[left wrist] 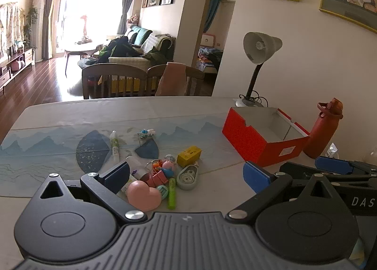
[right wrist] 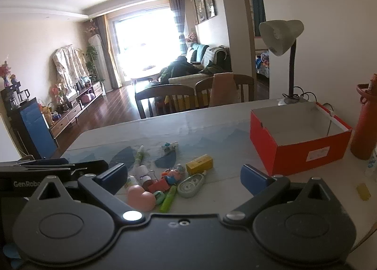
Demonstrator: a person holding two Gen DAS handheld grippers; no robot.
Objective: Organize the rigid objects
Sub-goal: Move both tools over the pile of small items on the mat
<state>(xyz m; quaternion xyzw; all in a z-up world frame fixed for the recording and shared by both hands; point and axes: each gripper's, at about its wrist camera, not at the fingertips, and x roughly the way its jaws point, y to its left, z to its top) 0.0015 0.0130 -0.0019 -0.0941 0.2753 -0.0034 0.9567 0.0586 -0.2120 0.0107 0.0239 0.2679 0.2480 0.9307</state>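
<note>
A heap of small items lies on the table: a pink heart [left wrist: 143, 195] [right wrist: 141, 197], a green marker [left wrist: 172, 193] [right wrist: 168, 199], a grey correction tape [left wrist: 187, 177] [right wrist: 191, 182], a yellow box [left wrist: 189, 155] [right wrist: 199, 164], a pig figure [left wrist: 168, 167] [right wrist: 173, 174], a tube [left wrist: 114, 146] [right wrist: 140, 154] and a small toy [left wrist: 146, 132] [right wrist: 169, 146]. An empty red box [left wrist: 261, 138] [right wrist: 299, 138] stands to the right. My left gripper [left wrist: 186, 177] is open above the heap's near side. My right gripper [right wrist: 183, 177] is open, also empty, beside it.
A red water bottle [left wrist: 322, 128] [right wrist: 364, 119] and a grey desk lamp [left wrist: 259, 58] [right wrist: 282, 41] stand behind the box by the wall. A small yellow piece [right wrist: 362, 191] lies at the right. Wooden chairs [left wrist: 141, 79] stand at the table's far edge.
</note>
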